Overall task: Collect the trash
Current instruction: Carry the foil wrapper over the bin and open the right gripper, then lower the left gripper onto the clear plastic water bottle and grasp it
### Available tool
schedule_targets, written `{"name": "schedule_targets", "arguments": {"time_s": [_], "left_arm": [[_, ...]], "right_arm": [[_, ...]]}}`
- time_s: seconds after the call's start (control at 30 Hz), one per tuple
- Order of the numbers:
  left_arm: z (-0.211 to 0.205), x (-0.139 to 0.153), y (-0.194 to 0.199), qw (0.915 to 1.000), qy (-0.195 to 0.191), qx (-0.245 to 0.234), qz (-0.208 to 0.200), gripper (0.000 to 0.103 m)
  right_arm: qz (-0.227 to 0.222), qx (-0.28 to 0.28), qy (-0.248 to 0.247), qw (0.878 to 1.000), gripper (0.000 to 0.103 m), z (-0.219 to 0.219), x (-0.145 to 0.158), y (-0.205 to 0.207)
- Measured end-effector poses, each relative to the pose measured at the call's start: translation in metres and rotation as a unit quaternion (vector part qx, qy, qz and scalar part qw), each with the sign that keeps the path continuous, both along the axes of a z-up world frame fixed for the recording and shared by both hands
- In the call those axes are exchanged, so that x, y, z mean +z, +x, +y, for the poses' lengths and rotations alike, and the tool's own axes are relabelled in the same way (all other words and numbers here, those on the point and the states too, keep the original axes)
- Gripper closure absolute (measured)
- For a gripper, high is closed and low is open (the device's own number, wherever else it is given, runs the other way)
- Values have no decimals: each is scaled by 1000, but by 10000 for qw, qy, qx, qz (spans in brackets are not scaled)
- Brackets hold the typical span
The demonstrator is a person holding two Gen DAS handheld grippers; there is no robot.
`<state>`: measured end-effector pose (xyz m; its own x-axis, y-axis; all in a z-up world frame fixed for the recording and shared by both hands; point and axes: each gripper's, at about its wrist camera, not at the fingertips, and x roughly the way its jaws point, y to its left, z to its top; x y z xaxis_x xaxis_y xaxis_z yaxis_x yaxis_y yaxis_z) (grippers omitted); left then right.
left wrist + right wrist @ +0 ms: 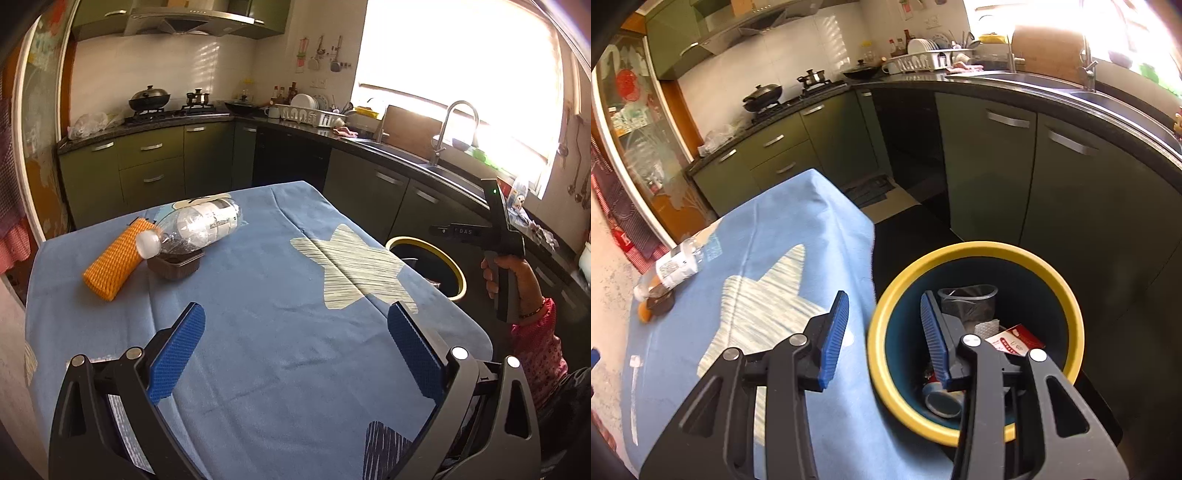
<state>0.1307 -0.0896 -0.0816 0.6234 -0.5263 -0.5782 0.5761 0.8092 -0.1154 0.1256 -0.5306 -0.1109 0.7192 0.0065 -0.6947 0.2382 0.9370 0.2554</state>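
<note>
A clear plastic bottle [201,225] with a white cap lies on the blue tablecloth [258,332], resting on a small brown tray [175,264]. An orange foam net [116,258] lies beside them. My left gripper [295,321] is open and empty, above the table's near part, well short of these. My right gripper [882,306] is open and empty, above the rim of the yellow-rimmed bin [1067,295] beside the table. The bin holds a clear cup [971,302], a red and white packet [1015,339] and a can [942,402]. The bottle also shows in the right wrist view [677,264].
Green kitchen cabinets [155,166] and a dark counter with a sink and tap [450,129] run behind and to the right. A stove with a wok [149,99] stands at the back. The right hand-held gripper body [504,240] is beside the bin [458,273].
</note>
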Motion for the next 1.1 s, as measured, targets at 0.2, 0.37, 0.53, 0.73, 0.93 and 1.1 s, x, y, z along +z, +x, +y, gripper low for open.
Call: {"name": "schedule_targets", "arguments": {"time_s": [0.2, 0.37, 0.53, 0.73, 0.93, 1.1], "left_arm": [[-26, 8, 25, 9953, 685, -614, -314, 5], [-40, 20, 73, 9864, 1164, -1137, -247, 5], [-54, 23, 134, 9745, 1678, -1492, 29, 5], [-74, 20, 200, 9609, 2161, -1689, 377, 5], [-91, -10, 254, 9409, 2722, -1699, 1083, 5], [-98, -41, 280, 9224, 3125, -1670, 1536, 5]], "right_arm": [[-23, 214, 34, 9998, 60, 15, 4, -13], [-7, 255, 107, 9996, 60, 21, 1, -16], [59, 235, 170, 9996, 60, 24, -4, -14], [135, 185, 168, 9996, 59, 24, -7, -12], [209, 140, 137, 9996, 58, 23, -9, -8], [279, 186, 135, 9993, 58, 26, -12, -1]]}}
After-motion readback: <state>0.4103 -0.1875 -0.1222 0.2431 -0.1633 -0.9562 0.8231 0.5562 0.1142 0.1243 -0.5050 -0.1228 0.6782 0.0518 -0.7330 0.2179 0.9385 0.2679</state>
